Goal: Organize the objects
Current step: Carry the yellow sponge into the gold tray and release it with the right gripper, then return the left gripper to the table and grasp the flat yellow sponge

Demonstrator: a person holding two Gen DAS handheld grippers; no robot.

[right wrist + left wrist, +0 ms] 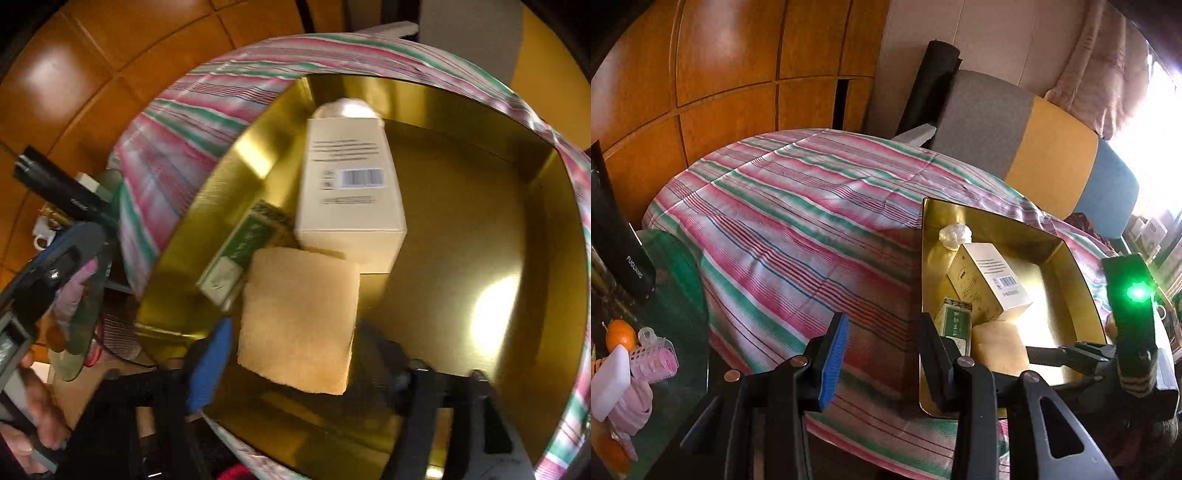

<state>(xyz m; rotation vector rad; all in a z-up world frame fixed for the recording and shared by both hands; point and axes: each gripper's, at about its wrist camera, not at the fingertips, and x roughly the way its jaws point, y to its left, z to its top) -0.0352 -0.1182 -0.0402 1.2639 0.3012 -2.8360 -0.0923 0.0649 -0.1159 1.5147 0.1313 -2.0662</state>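
Observation:
A shiny gold box (1067, 280) lies open on the striped cloth (794, 221). In it are a white carton with a barcode (993, 273), a green packet (955, 321), a crumpled white wad (955, 234) and a yellow sponge (997, 343). My left gripper (882, 325) straddles the box's left wall, dark finger inside, blue pad outside, and looks shut on it. In the right wrist view my right gripper (295, 328) hangs over the box (461, 122), open. The sponge (299, 321) lies between its fingers with a gap on each side, below the carton (351, 192) and packet (243, 243).
Left of the cloth, a green glass top (679, 280) carries an orange (620, 336), pink hair rollers (653, 354), a white block (609, 376) and a black flask (620, 251). Behind stand a grey, yellow and blue chair (1052, 155) and wooden cupboard doors (720, 74).

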